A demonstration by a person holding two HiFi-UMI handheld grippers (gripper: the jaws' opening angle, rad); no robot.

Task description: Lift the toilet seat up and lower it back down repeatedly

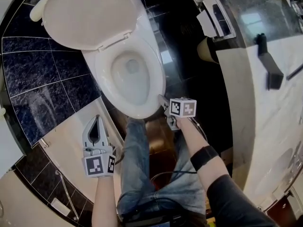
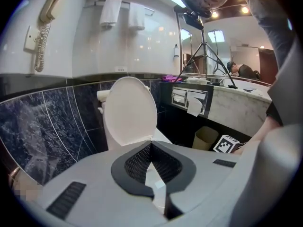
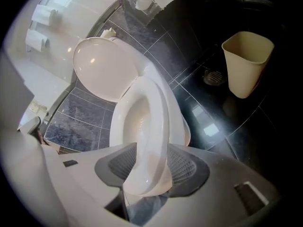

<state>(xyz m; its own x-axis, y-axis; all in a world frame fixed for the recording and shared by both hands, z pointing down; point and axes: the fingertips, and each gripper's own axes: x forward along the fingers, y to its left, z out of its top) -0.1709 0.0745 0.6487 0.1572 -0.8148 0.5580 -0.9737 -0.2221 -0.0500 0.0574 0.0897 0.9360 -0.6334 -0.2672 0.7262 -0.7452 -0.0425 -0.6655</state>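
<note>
The white toilet stands with its lid (image 1: 90,13) tilted back against the wall. The toilet seat (image 1: 158,84) lies low over the bowl. My right gripper (image 1: 163,100) is at the seat's front rim. In the right gripper view the seat (image 3: 151,108) runs between the jaws of the right gripper (image 3: 147,148), and both pads press its front edge. My left gripper (image 1: 98,118) hangs to the left of the bowl's front, apart from it, holding nothing. In the left gripper view the tips of the left gripper (image 2: 150,144) meet, with the raised lid (image 2: 130,110) beyond them.
A beige bin (image 3: 246,60) stands on the dark glossy floor right of the toilet, near a floor drain (image 3: 213,77). A paper holder (image 1: 210,13) hangs under the marble counter (image 1: 265,103). Dark tiled wall lies to the left. The person's jeans-clad legs (image 1: 137,164) stand before the bowl.
</note>
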